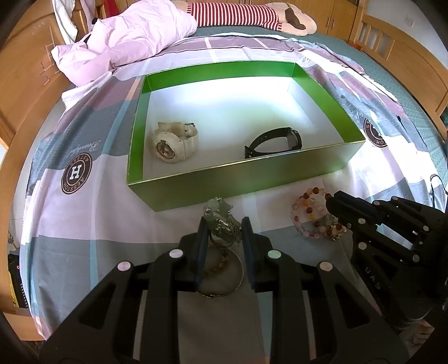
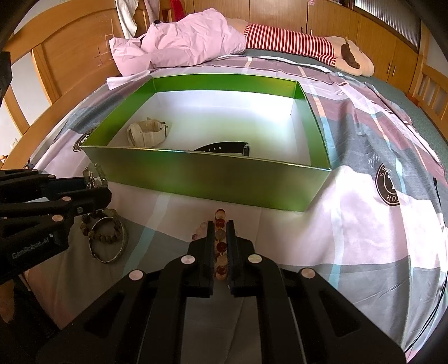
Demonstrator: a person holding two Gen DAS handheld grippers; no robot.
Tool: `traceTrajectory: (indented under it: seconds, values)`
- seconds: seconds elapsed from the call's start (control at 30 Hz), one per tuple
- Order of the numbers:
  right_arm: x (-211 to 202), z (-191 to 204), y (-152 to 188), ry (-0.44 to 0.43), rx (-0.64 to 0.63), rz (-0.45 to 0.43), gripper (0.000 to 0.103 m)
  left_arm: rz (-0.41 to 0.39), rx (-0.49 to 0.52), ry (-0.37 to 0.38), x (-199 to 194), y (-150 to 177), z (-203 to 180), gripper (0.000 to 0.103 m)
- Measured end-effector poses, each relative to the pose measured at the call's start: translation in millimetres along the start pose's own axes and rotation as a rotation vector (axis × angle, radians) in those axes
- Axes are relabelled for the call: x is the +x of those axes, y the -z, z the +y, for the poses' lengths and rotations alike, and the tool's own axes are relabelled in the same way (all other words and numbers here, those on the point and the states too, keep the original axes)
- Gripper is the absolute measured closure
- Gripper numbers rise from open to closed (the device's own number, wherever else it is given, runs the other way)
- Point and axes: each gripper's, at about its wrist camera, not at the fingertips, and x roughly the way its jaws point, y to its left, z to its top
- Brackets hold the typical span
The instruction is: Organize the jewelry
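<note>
A green box (image 1: 240, 179) (image 2: 196, 176) lies on the bed with a white watch (image 1: 175, 141) (image 2: 147, 133) and a black watch (image 1: 275, 141) (image 2: 224, 148) inside. My left gripper (image 1: 224, 224) is shut on a pale green bead bracelet (image 1: 221, 218) (image 2: 95, 175) just in front of the box. Below it lie a brown bead bracelet (image 1: 217, 266) (image 2: 102, 226) and a thin metal bangle (image 1: 238, 280) (image 2: 112, 249). My right gripper (image 2: 219, 226) is shut on a pink and red bead bracelet (image 1: 313, 215) (image 2: 219, 246) on the sheet.
A patterned sheet (image 1: 84, 224) covers the bed. A crumpled pink cloth (image 1: 126, 42) and a striped plush toy (image 1: 252, 15) lie behind the box. Wooden bed rails (image 1: 28, 84) run along both sides.
</note>
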Motion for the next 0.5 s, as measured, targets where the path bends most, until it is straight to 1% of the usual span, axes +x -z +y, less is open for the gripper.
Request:
traceTrajectory:
  seconds: [0.5]
  values:
    - [0.1, 0.5, -0.1, 0.001, -0.003, 0.001, 0.095, -0.002, 0.003, 0.0, 1.0, -0.4, 0.8, 0.079]
